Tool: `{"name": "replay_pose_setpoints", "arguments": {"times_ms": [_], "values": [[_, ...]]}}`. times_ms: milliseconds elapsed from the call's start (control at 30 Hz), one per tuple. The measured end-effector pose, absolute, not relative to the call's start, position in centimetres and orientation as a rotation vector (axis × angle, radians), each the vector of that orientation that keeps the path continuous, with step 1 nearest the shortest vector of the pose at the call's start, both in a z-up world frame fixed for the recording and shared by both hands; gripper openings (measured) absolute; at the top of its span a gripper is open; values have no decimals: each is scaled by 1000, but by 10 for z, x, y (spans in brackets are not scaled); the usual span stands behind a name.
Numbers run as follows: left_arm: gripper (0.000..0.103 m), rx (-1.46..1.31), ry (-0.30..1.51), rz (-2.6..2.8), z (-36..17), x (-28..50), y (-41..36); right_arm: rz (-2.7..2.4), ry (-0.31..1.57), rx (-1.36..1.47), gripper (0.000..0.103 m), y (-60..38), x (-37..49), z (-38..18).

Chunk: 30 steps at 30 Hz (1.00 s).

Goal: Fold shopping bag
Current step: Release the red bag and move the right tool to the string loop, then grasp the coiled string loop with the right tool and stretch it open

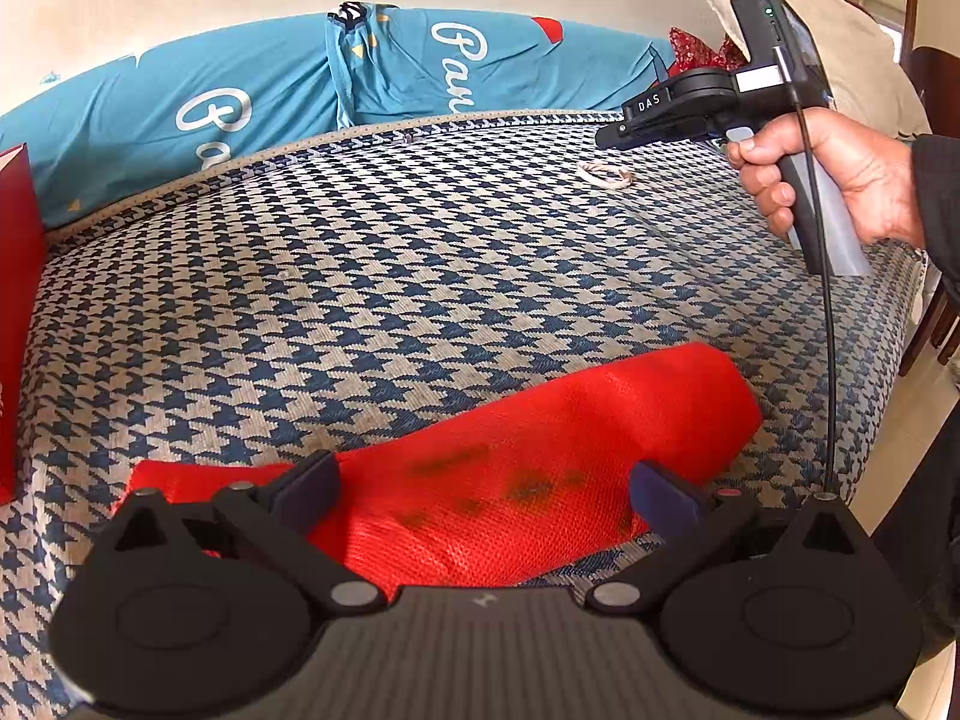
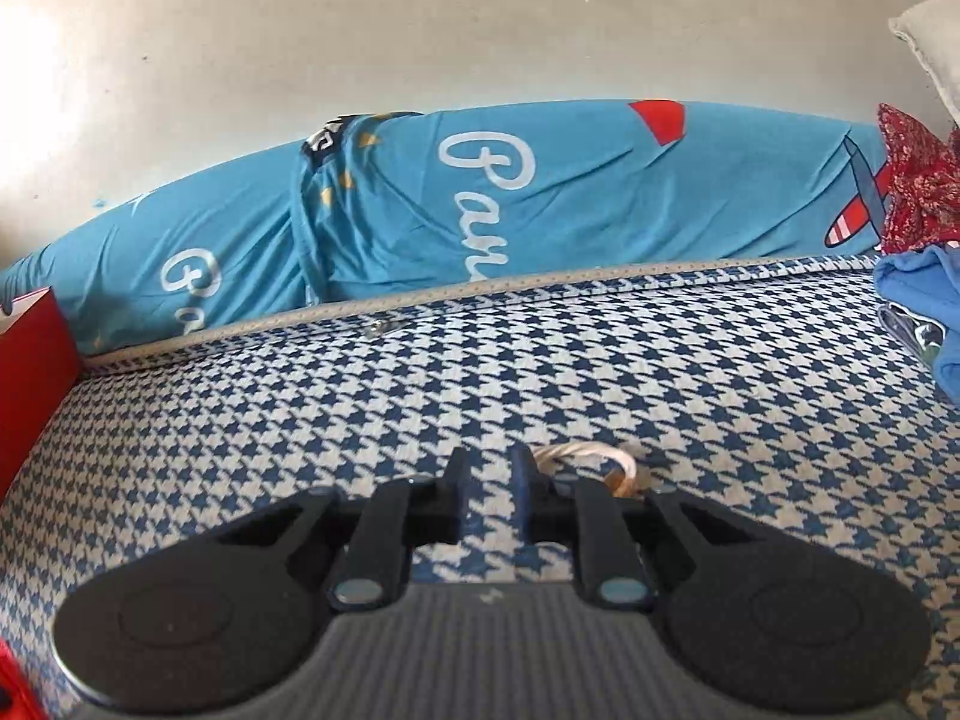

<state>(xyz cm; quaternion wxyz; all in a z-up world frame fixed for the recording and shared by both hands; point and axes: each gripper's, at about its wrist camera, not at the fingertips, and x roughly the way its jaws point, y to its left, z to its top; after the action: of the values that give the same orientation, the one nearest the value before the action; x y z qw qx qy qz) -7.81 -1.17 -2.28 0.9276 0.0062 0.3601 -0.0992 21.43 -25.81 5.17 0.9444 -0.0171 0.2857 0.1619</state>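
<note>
The work surface is a bed whose mattress [image 1: 420, 252] carries a blue-and-white houndstooth cover, with a blue printed bolster [image 1: 252, 90] along the far wall and a cream pillow [image 1: 840, 48] at the far right. The red mesh shopping bag [image 1: 540, 450] lies flat on the mattress as a folded strip, directly in front of the left gripper [image 1: 486, 486], whose jaws stand wide with the bag between them, not pressed. The right gripper [image 2: 489, 492], held in a person's hand [image 1: 840, 180], sits well apart from the bag, over the far part of the mattress; its jaws are nearly closed and hold nothing. Just beyond them lies a small coil of pale cord [image 2: 591, 462]. Judgement: the fold appears largely complete. Risk: the stiff mesh may spring open if it is released unsecured. Risk: nearly closed jaws cannot take the cord without reopening, and a low approach may snag the mattress cover.
</note>
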Motion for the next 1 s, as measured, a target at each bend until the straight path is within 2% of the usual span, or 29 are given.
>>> {"name": "replay_pose_setpoints", "arguments": {"times_ms": [400,633,800,1000], "values": [[103,0,740,-203,-22,-75,-11,293,707,-144,12,-249,260,12],[103,-3,743,-201,-21,-75,-11,324,758,-120,12,-254,265,11],[103,-6,744,-202,-21,-74,-11,429,877,-80,16,-258,257,17],[103,-15,745,-201,-21,-74,-11,586,935,-183,25,-239,219,14]]}}
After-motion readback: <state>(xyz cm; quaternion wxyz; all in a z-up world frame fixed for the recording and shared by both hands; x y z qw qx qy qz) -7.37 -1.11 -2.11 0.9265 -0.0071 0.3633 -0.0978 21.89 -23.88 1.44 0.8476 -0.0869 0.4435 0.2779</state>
